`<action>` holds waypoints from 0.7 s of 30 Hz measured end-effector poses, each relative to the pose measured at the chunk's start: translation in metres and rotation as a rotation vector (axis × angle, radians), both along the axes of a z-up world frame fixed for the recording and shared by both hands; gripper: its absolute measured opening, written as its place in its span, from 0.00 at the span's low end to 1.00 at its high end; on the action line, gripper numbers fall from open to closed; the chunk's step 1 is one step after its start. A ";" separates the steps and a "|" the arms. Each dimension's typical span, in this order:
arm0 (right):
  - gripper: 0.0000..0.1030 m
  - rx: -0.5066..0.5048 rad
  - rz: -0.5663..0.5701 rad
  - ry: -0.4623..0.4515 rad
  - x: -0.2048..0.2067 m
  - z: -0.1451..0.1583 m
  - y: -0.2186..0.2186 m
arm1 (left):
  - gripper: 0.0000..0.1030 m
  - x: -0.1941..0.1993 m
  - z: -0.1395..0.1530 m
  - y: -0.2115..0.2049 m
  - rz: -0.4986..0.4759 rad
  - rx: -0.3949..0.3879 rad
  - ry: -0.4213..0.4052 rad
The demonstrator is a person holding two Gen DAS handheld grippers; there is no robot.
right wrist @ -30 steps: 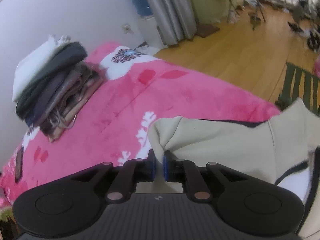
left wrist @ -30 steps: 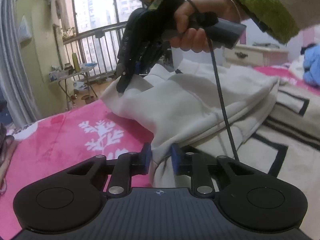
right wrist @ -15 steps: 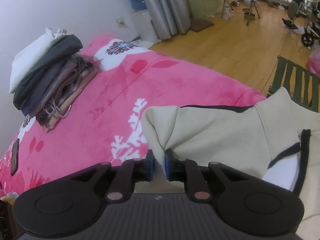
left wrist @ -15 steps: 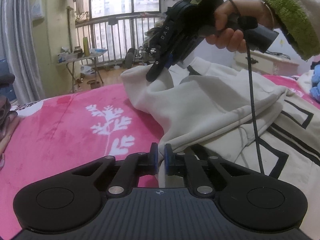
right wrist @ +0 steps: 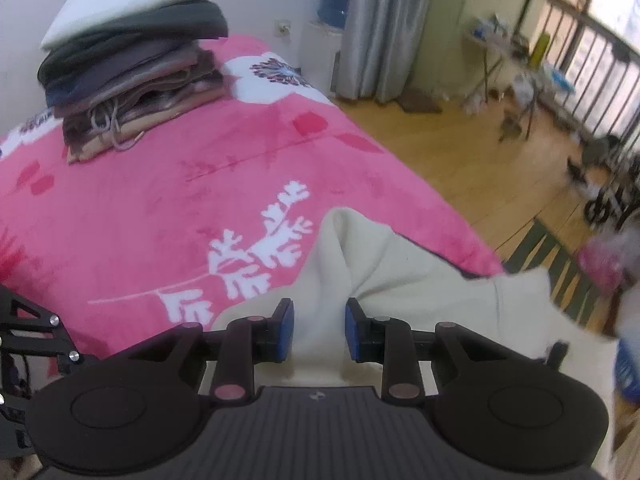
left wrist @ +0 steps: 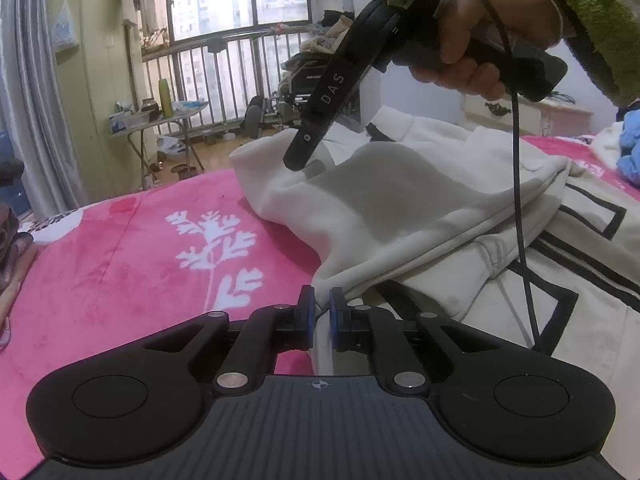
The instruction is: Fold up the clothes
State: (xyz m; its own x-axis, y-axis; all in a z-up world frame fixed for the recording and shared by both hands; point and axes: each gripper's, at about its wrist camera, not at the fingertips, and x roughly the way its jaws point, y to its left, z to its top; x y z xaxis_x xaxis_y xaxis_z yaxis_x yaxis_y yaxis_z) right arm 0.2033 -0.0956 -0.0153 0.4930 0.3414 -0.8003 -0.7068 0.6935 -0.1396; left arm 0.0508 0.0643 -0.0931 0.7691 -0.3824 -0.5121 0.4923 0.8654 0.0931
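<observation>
Pink floral blanket (right wrist: 168, 208) covers the bed; cream jacket (left wrist: 400, 208) w/ black trim lies across its near side, one flap lifted over the body. Folded stack (right wrist: 132, 64) sits far corner, well apart. Left gripper (left wrist: 319, 320) pinches the jacket's near edge, pads almost together on fabric. Right gripper (right wrist: 319, 330) is spread, a cloth ridge between the pads, apparently not clamped. To fold well: prob. keep left pinch firm, lay flap flat, edges aligned, smooth creases. Legible: "DAS" on right gripper's side in left wrist view.

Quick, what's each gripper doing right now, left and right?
Left gripper: shut on the cream garment edge.
Right gripper: open, with a fold of the garment between its pads.
</observation>
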 end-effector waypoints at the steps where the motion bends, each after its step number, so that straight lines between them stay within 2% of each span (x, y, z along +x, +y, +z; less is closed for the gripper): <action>1: 0.29 0.000 0.009 -0.015 -0.003 0.001 0.001 | 0.07 0.000 0.000 0.000 -0.001 0.002 -0.002; 5: 0.29 -0.004 0.048 -0.049 -0.012 0.003 0.005 | 0.07 -0.001 -0.001 0.000 0.002 0.002 -0.002; 8: 0.28 -0.007 0.052 -0.037 -0.010 -0.002 0.008 | 0.07 -0.001 0.000 -0.001 0.007 -0.003 -0.003; 10: 0.21 0.000 0.046 -0.021 -0.005 -0.006 0.010 | 0.09 0.000 0.000 -0.001 0.012 -0.005 -0.003; 12: 0.07 0.051 0.033 0.014 0.002 -0.006 0.010 | 0.10 0.001 0.001 -0.001 0.016 -0.010 -0.002; 13: 0.06 0.079 0.026 0.032 0.005 -0.006 0.010 | 0.10 0.001 0.001 -0.001 0.018 -0.013 -0.001; 18: 0.03 0.405 -0.063 0.090 0.043 0.020 0.003 | 0.11 0.000 0.001 0.002 0.036 -0.018 0.003; 20: 0.03 0.423 -0.082 0.121 0.058 0.013 0.005 | 0.14 0.003 0.002 0.005 0.049 -0.031 0.017; 21: 0.03 0.426 -0.091 0.136 0.065 0.009 0.006 | 0.20 0.005 0.003 0.007 0.055 -0.038 0.021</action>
